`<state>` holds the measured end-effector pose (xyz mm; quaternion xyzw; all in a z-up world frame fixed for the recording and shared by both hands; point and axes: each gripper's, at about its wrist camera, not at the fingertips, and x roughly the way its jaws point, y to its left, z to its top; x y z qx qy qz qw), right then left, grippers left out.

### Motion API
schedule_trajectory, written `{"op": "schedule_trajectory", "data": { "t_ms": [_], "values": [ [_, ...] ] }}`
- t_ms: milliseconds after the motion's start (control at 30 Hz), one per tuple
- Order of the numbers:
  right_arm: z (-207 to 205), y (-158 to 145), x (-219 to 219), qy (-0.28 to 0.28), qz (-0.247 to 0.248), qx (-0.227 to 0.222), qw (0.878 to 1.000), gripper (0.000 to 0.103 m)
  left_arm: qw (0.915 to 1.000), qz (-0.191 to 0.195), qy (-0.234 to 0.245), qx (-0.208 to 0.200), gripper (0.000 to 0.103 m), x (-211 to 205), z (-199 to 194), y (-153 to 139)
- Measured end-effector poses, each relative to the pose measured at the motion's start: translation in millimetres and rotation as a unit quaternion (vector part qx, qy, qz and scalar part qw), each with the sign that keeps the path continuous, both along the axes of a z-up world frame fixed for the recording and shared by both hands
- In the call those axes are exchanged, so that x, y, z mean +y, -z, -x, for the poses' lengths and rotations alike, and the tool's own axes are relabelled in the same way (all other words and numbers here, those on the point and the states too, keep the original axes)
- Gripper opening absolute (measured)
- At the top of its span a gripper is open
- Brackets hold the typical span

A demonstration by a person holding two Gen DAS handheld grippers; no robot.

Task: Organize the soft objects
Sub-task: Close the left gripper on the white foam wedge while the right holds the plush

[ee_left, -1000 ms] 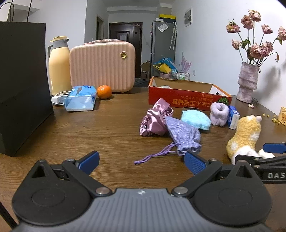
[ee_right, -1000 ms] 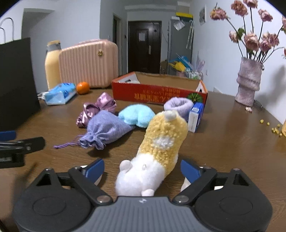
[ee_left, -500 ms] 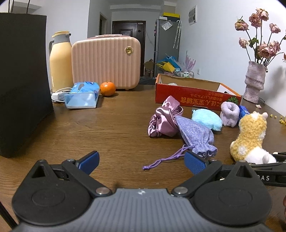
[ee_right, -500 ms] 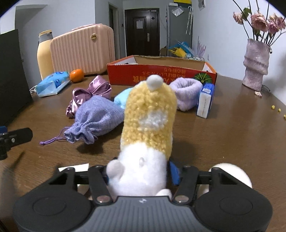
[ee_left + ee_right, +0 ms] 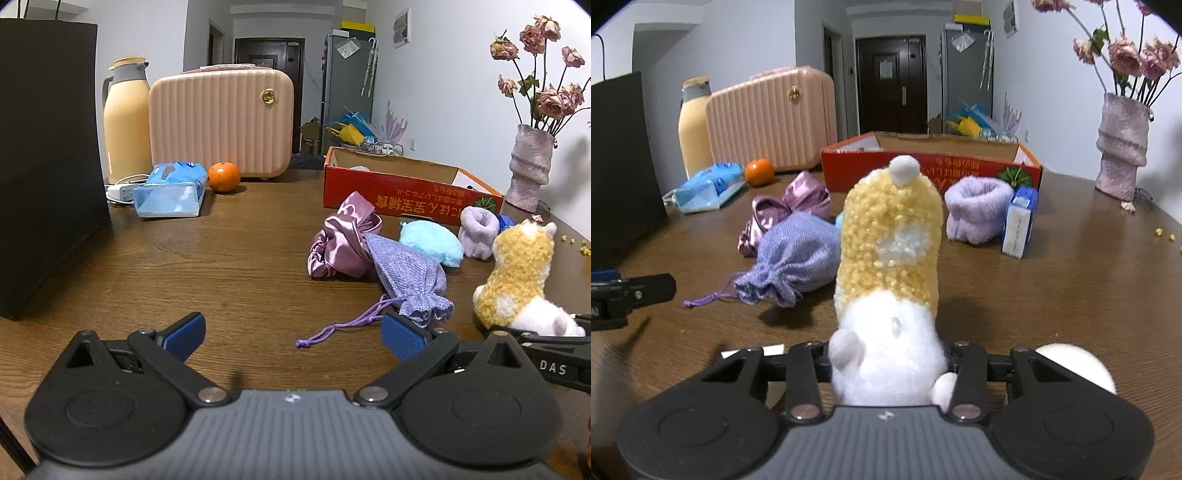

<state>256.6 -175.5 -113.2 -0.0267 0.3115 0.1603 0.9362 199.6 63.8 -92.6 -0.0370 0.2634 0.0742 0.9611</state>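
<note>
A yellow-and-white plush toy (image 5: 888, 258) lies on the wooden table, and my right gripper (image 5: 888, 363) is shut on its white end. The same plush toy (image 5: 517, 273) shows at the right of the left wrist view, with the right gripper (image 5: 554, 332) under it. My left gripper (image 5: 291, 336) stands open over bare wood, its right pad close to the cord of a lilac drawstring pouch (image 5: 410, 273). Behind the pouch lie a pink satin bag (image 5: 343, 240), a light blue fluffy piece (image 5: 432, 242) and a lilac fleece roll (image 5: 478, 230). A red cardboard box (image 5: 406, 192) stands open behind them.
A tall black paper bag (image 5: 48, 155) fills the left side. At the back stand a cream flask (image 5: 125, 118), a pink ribbed case (image 5: 221, 122), a blue wipes pack (image 5: 170, 190) and an orange (image 5: 223, 177). A vase of dried roses (image 5: 1121, 144) and a small blue carton (image 5: 1019, 225) are on the right.
The right gripper's jaws closed from wide open onto the plush toy's white end, and the toy now stands more upright in its view. The left gripper stayed open and hardly moved.
</note>
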Motion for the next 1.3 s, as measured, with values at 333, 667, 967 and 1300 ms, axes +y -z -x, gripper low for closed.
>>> {"op": "schedule_trajectory", "data": {
  "t_ms": [333,667,967,1300],
  "values": [
    [24.8,-18.6,-18.1,0.002,-0.027,-0.049,0.998,0.041,0.9999,-0.003,0.014,-0.005,0.103,-19.2,6.1,-7.9],
    [37.5,-27.8,-48.2,0.015,-0.044,-0.072,0.996,0.041,0.999,-0.004,0.044,0.004,0.103,-50.9,8.1,-11.6],
    [43.2,-29.7,-74.2,0.029,-0.057,-0.08,0.995,0.041,0.997,0.003,0.074,0.023,0.103,-73.6,5.6,-9.3],
    [46.4,-22.9,-91.5,0.036,-0.067,-0.075,0.994,0.041,0.9939,0.005,0.09,0.064,0.103,-93.1,-9.3,6.7]
  ]
}}
